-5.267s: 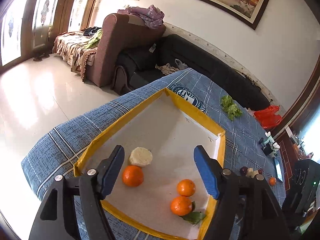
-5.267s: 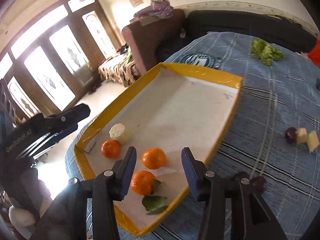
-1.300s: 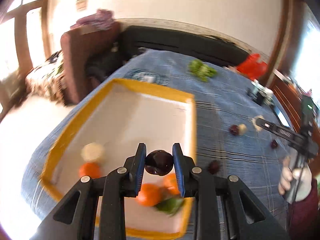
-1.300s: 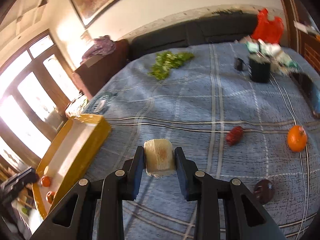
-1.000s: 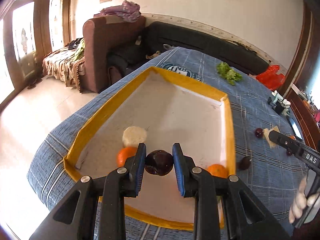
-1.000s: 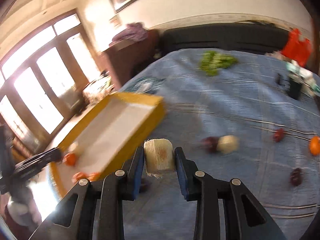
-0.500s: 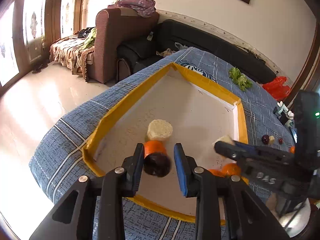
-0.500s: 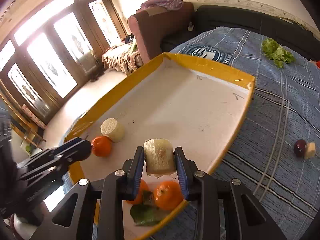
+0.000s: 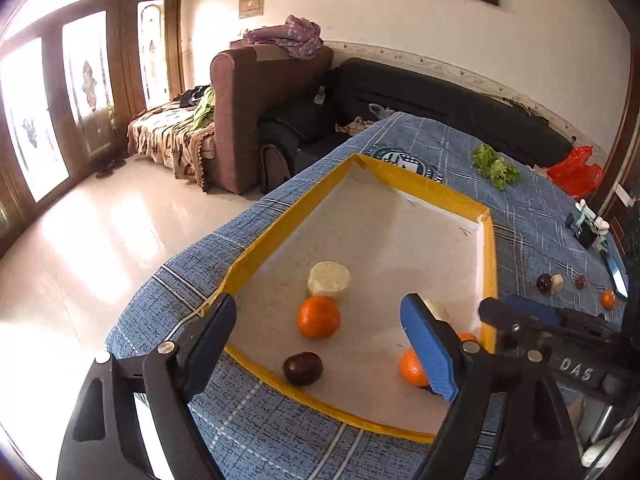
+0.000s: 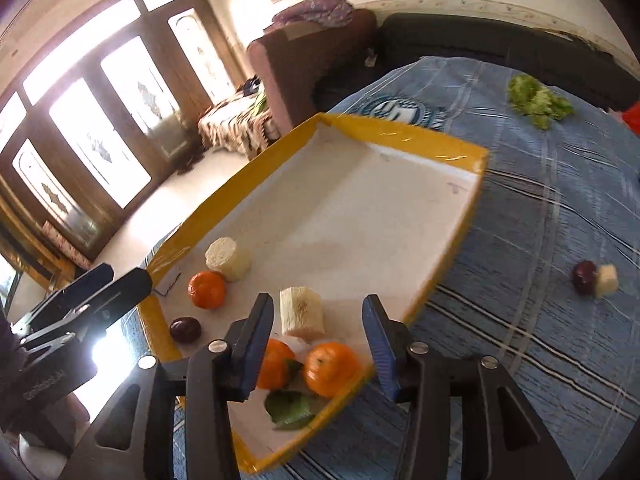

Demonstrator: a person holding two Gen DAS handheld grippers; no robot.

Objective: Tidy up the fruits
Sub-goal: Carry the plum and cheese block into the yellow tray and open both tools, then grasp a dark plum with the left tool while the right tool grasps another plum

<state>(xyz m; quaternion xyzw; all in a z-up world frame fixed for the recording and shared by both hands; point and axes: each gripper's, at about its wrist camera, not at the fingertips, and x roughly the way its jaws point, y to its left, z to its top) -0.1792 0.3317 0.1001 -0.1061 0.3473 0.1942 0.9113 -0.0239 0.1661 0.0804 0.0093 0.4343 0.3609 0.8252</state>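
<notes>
Left gripper (image 9: 324,340): fingers spread wide, nothing between them, poised over the near end of the yellow-rimmed tray (image 9: 280,220). Right gripper (image 10: 320,344): fingers likewise apart and holding nothing, positioned over the near right corner of the same tray.

Tray contents, left wrist view: a dark plum (image 9: 303,368) lies on the white floor close to the near rim, free of both fingers. Just beyond it sits an orange (image 9: 319,317), and touching or nearly touching that orange on its far side stands a pale cut cylinder (image 9: 329,279). A second orange (image 9: 412,367) is partly hidden behind the left gripper's blue right finger (image 9: 430,350).

Right wrist view: a second pale cut piece (image 10: 301,312) stands on the tray floor in the gap between the open fingers, clear of both. Nearer the camera are two oranges, one (image 10: 331,369) in plain sight beside a green leaf (image 10: 290,408), the other partly behind the left blue pad.

Outside the tray, on the blue checked cloth (image 10: 560,200): a dark fruit (image 10: 584,277) touching a pale chunk (image 10: 607,280), well to the right. A bunch of leafy greens (image 10: 538,104) lies at the far side. Smaller items at the cloth's right edge in the left wrist view are too small to identify with confidence.
</notes>
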